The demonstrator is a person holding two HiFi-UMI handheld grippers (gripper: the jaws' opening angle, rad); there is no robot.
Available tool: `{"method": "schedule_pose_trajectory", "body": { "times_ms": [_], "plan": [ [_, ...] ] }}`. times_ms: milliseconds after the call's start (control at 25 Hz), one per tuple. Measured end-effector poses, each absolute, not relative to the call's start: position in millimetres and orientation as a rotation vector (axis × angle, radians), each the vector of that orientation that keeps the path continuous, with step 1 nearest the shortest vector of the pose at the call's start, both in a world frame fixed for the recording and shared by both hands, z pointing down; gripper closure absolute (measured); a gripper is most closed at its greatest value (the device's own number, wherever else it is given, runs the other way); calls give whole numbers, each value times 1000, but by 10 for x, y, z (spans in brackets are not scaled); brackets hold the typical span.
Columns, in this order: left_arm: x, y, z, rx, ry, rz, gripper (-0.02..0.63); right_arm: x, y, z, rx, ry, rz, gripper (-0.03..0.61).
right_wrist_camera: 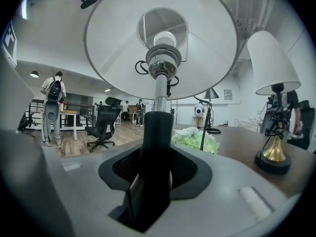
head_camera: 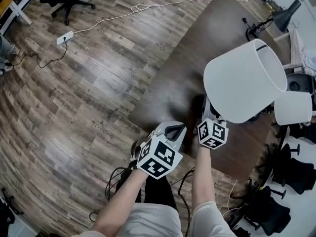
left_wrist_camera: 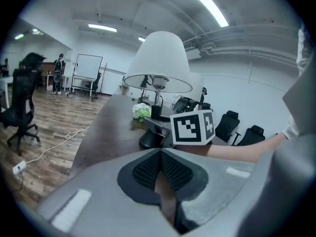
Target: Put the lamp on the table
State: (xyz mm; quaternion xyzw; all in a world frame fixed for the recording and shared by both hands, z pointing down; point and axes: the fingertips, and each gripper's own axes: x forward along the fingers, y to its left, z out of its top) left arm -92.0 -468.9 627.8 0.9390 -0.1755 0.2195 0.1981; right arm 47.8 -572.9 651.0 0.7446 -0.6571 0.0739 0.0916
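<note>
The lamp has a white shade (head_camera: 244, 80) on a chrome neck and a black stem (right_wrist_camera: 157, 132). My right gripper (right_wrist_camera: 155, 167) is shut on that stem; in the head view the right gripper (head_camera: 211, 118) is partly hidden under the shade. The lamp stands upright over the near end of the dark wooden table (head_camera: 207, 43). Its black base (left_wrist_camera: 149, 139) is low at the tabletop; I cannot tell if it touches. My left gripper (head_camera: 174, 131) is just left of the lamp, at the table's near edge. The left gripper (left_wrist_camera: 159, 168) is shut on nothing.
A second white-shaded lamp (head_camera: 293, 107) with a gold and black base (right_wrist_camera: 270, 158) stands on the table to the right. White flowers (right_wrist_camera: 193, 137) and a black desk lamp (head_camera: 286, 15) are farther along. Office chairs (head_camera: 284, 177) crowd the right side. Cables (head_camera: 118, 179) lie at my feet.
</note>
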Motion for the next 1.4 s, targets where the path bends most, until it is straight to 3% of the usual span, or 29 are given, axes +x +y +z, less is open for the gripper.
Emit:
{"method": "schedule_pose_trajectory", "body": {
  "times_ms": [1160, 1400],
  "plan": [
    [-1087, -4404, 6394, 2533, -691, 438, 614, 301, -5477, 6626, 2151, -1918, 148, 376],
    [-1049, -4327, 6478, 2544, -739, 497, 614, 131, -4937, 6708, 2121, -1945, 274, 411]
  ]
}}
